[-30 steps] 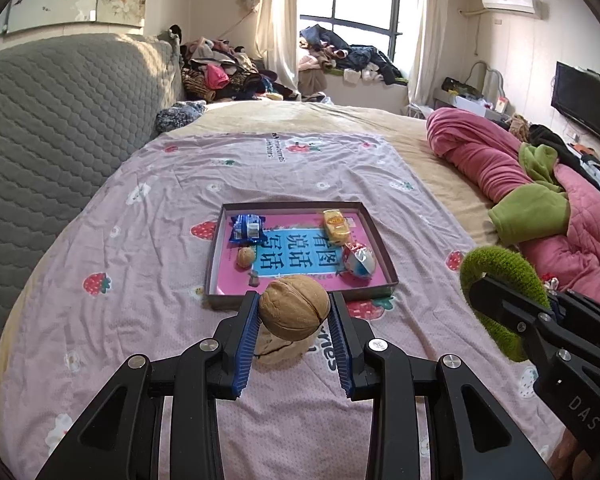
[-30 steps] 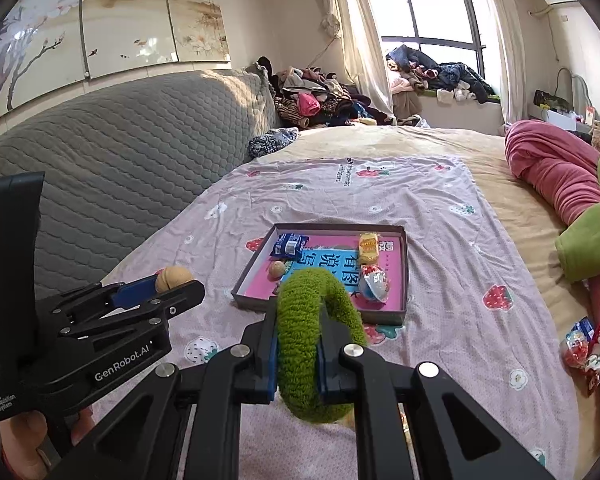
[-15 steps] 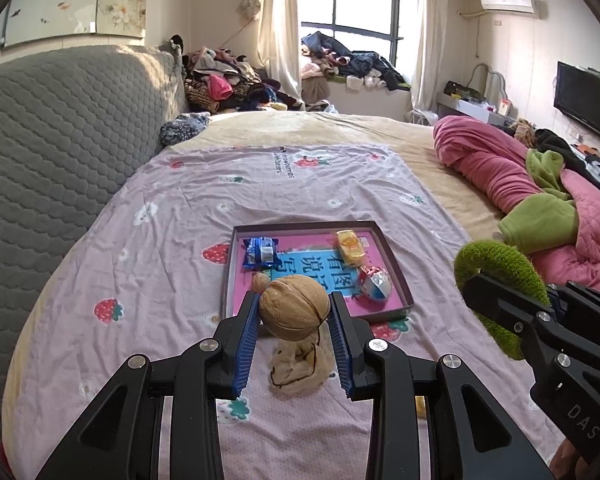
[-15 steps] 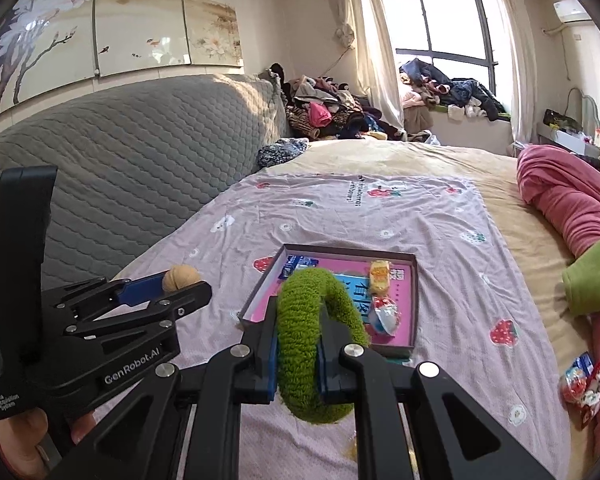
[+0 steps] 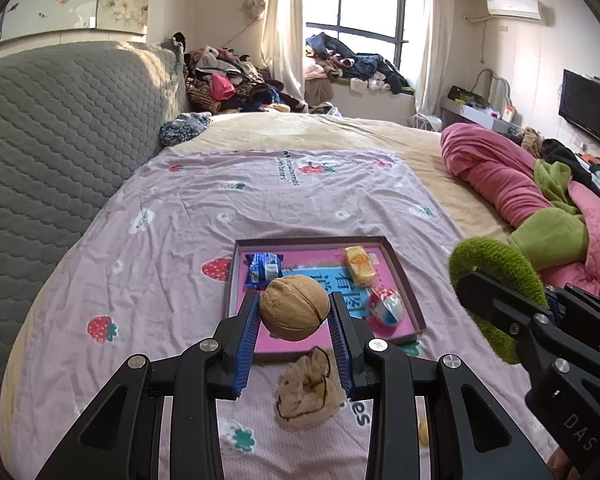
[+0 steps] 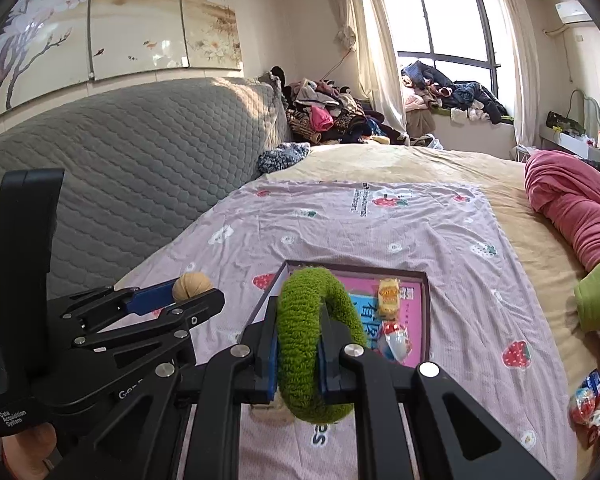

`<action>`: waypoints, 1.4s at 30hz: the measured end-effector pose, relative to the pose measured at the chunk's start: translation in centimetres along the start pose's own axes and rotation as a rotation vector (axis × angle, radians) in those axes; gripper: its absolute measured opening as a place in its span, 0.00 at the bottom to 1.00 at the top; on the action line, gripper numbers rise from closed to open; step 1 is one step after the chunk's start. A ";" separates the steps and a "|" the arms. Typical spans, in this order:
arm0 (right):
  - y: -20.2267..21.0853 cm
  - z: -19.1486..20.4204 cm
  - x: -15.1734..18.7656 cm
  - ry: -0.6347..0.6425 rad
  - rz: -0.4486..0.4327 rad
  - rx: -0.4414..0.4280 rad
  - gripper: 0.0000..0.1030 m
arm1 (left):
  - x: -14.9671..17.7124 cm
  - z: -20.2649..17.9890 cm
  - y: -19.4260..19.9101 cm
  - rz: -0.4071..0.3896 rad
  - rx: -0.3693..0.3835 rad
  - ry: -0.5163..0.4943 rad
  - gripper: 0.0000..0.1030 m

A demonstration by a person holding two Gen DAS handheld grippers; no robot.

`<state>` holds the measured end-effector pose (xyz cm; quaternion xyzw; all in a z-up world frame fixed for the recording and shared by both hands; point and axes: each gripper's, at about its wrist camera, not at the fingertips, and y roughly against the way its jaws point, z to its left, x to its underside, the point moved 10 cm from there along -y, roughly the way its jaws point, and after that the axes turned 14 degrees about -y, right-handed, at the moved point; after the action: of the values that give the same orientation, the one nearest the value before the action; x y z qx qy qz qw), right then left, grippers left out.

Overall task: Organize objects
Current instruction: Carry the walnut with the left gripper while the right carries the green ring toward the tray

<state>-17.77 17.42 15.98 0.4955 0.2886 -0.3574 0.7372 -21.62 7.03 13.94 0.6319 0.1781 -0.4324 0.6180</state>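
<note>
My left gripper (image 5: 294, 312) is shut on a brown walnut (image 5: 294, 307) and holds it above the near edge of a shallow pink-lined tray (image 5: 408, 288) on the bed. My right gripper (image 6: 298, 354) is shut on a fuzzy green ring (image 6: 314, 340), held up to the right of the left one; the ring also shows in the left wrist view (image 5: 496, 268). The tray (image 6: 426, 308) holds a blue packet (image 5: 265, 269), a yellow candy (image 5: 360, 265) and a red-blue wrapped candy (image 5: 387, 306). The walnut shows in the right wrist view (image 6: 191, 286).
A beige crumpled cloth (image 5: 308, 390) lies on the strawberry-print sheet (image 5: 160, 264) just before the tray. Wrapped candies (image 6: 592, 402) lie at the right. A pink quilt (image 5: 512, 192) lies at the right, a grey headboard (image 5: 52, 140) at the left.
Both grippers have risen and drawn back from the tray, still holding the walnut and the green ring. The beige cloth now shows below the left fingers.
</note>
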 end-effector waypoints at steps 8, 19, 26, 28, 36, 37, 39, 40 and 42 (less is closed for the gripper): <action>-2.3 0.1 -1.7 0.000 -0.029 0.006 0.14 | -1.4 1.7 -2.5 -0.002 -0.001 0.030 0.34; -6.3 -2.3 -2.4 -0.030 -0.046 0.023 0.14 | -1.8 3.0 -7.9 0.017 -0.004 0.045 0.34; -9.0 -2.7 -2.0 -0.023 -0.053 0.028 0.14 | -0.7 4.3 -11.4 0.027 -0.038 0.041 0.34; -10.1 -2.7 -1.7 -0.006 -0.058 0.049 0.14 | -0.1 4.6 -12.5 0.029 -0.041 0.036 0.34; -15.7 -3.7 1.1 0.007 -0.004 0.073 0.14 | 2.6 5.1 -17.2 0.023 -0.037 0.061 0.34; -16.3 -4.0 1.4 0.007 0.004 0.071 0.14 | 2.9 4.8 -17.7 0.025 -0.034 0.056 0.34; -17.2 -4.8 2.1 0.003 0.017 0.076 0.14 | 3.6 4.4 -18.9 0.035 -0.019 0.056 0.34; -18.1 -5.3 2.6 -0.003 0.031 0.084 0.14 | 3.9 4.0 -19.5 0.039 -0.009 0.050 0.34; -19.1 -6.2 3.4 -0.006 0.050 0.097 0.14 | 4.6 3.2 -20.6 0.059 -0.001 0.034 0.34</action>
<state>-31.81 17.54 1.21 0.5365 0.2562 -0.3540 0.7220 -35.67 6.18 -2.06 0.6440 0.1702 -0.4032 0.6275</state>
